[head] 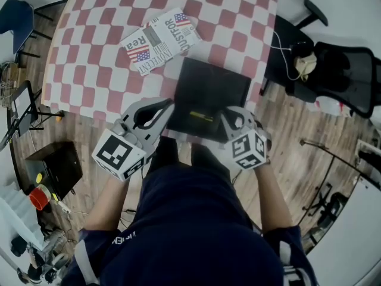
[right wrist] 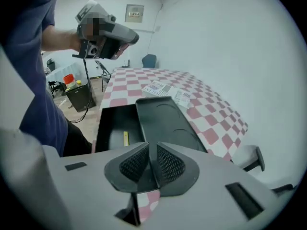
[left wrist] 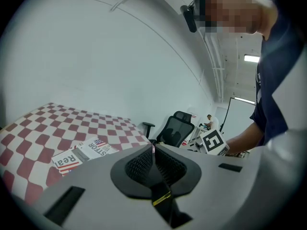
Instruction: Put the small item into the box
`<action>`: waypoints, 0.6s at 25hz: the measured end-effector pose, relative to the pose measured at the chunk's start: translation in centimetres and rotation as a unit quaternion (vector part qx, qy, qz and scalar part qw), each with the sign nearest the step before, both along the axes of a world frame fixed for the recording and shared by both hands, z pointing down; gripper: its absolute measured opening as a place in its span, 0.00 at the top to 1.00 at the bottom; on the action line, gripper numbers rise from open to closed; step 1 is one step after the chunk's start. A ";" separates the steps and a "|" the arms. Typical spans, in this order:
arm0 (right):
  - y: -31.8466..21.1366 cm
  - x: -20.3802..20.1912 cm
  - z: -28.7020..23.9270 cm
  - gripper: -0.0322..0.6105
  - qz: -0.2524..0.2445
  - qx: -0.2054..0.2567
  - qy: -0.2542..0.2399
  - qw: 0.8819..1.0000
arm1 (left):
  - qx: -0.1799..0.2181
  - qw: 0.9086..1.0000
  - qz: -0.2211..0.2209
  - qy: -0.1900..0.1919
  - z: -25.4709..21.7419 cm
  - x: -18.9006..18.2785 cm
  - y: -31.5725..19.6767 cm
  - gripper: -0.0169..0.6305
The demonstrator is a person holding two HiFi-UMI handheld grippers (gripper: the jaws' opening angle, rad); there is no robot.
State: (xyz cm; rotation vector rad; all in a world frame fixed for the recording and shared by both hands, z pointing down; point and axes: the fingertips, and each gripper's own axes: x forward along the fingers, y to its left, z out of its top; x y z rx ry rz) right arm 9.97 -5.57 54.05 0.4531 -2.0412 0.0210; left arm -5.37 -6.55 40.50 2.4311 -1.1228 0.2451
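Checkered-cloth desk (head: pixel 89 70) filling the top of the head view, with two printed leaflets (head: pixel 159 40) lying on it beyond the work. Nearer, at the desk's near edge, an open black box (head: pixel 196 127), its lid (head: pixel 214 82) laid back flat on the far side. Left gripper (head: pixel 168 106) at the box's left corner and right gripper (head: pixel 228 117) at its right corner, both close over the near wall. Inside the box, on its floor, the small item (head: pixel 200 116): a slim yellow stick, lying loose and apart from both grippers. Placement judged done, then, or very nearly.

Likely trouble from here: a knock on the box. Sits right at the desk's edge with a gripper at each corner, so a careless pull back or a clumsy reach for the lid could shove it askew or tip it toward the floor, spilling the stick. Also a chance of the lid coming down crooked if pushed from one side only.

Left fingers (left wrist: pixel 141 166) pressed together, nothing between them, only the dark box and the yellow stick glimpsed below. Right fingers (right wrist: pixel 134 164) closed too, a bare sliver showing at the tips, gripping nothing and touching nothing.
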 end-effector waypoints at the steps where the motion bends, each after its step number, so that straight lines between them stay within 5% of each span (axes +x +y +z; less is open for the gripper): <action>1: -0.6 0.1 -1.0 0.86 0.010 0.012 -0.015 1.000 | 0.006 1.000 0.005 -0.003 -0.5 0.3 -0.2 0.91; 7: -2.8 0.6 -6.8 0.87 0.065 0.057 -0.103 0.991 | 0.032 0.999 0.025 -0.019 -3.3 1.7 -0.6 0.91; 15: -4.4 1.8 -13.3 0.88 0.138 0.047 -0.226 0.963 | 0.057 0.997 0.040 -0.034 -6.1 3.0 -1.5 0.91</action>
